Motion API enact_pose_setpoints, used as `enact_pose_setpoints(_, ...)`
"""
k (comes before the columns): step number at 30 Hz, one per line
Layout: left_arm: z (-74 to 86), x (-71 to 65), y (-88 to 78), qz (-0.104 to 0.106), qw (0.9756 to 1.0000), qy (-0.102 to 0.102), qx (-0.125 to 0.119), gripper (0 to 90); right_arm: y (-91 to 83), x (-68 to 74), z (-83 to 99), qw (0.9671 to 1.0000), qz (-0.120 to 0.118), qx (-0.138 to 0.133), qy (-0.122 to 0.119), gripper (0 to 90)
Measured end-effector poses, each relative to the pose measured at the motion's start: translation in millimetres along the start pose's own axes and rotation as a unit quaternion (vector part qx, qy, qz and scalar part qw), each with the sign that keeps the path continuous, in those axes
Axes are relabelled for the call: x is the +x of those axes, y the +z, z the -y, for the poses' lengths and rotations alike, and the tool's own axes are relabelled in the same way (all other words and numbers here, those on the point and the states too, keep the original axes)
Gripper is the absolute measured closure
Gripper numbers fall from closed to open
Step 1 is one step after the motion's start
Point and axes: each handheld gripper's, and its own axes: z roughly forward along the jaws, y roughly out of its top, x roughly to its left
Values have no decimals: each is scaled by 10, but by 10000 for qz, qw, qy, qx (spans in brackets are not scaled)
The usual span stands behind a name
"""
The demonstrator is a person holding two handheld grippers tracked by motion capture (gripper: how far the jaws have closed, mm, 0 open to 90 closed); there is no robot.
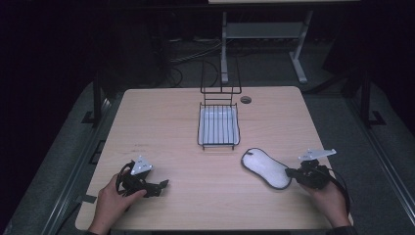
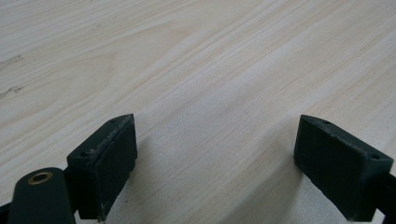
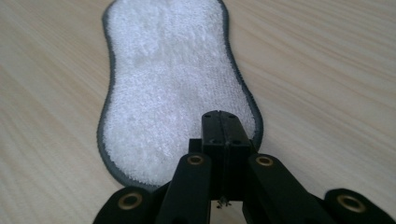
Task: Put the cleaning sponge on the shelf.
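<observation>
Wooden table (image 1: 161, 127): left gripper (image 2: 215, 163) rests with jaws apart; right gripper (image 3: 219, 133), jaws together, overlaps the pad (image 3: 173, 79), probably pinching nothing—lifting could leave it behind.

Rack (image 1: 219, 125) mid-table (image 1: 161, 117); pad (image 1: 265, 168) nearer, to right.

Seen from above, facing forward over the wooden table (image 1: 205, 166); two close gripper views skimming that same tabletop.
</observation>
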Motion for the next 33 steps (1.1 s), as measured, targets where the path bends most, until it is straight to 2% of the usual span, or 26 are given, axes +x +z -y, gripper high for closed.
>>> enact_pose_setpoints(4,0,0,0,-2,10000,1,2,126,27,-83,-45,9999,112,-3,-3,899)
enact_pose_setpoints(11,0,0,0,-1,10000,1,1,126,15,-117,-72,10000,12,-66,-34,891)
enact_pose_setpoints(13,0,0,0,-1,10000,1,-1,126,-24,-133,-99,9998,-21,-219,-9,825)
enact_pose_setpoints(15,0,1,0,-1,10000,1,0,126,-57,-141,-150,9994,-89,-326,51,718)
enact_pose_setpoints(18,1,-1,0,2,10000,-14,1,126,-34,-150,-251,9990,-170,-398,-63,513)
enact_pose_setpoints(19,1,-1,0,2,10000,-14,1,126,-34,-150,-251,9990,-170,-398,-63,513)
enact_pose_setpoints(20,0,0,0,0,10000,-2,1,126,15,-151,-313,9990,-250,-357,-66,378)
enact_pose_setpoints(22,-1,1,-2,3,10000,-1,17,126,77,-145,-369,9990,-289,-302,-129,307)
enact_pose_setpoints(23,-1,1,-2,3,10000,-1,17,126,77,-145,-369,9990,-289,-302,-129,307)
enact_pose_setpoints(24,-1,1,-1,2,10000,-1,12,126,152,-145,-422,9986,-401,-281,-221,253)
enact_pose_setpoints(26,-1,1,-1,1,10000,-2,12,126,172,-139,-432,9983,-465,-291,-199,244)
enact_pose_setpoints(27,-1,1,-2,2,10000,-3,12,126,236,-132,-455,9980,-528,-244,-238,193)
enact_pose_setpoints(28,-1,1,-2,2,10000,-3,12,126,236,-132,-455,9980,-528,-244,-238,193)
enact_pose_setpoints(29,-1,0,-2,2,10000,-5,13,126,303,-124,-480,9980,-528,-124,-321,142)
enact_pose_setpoints(33,-1,0,-2,2,10000,-3,14,127,369,-117,-516,9977,-586,-109,-311,109)
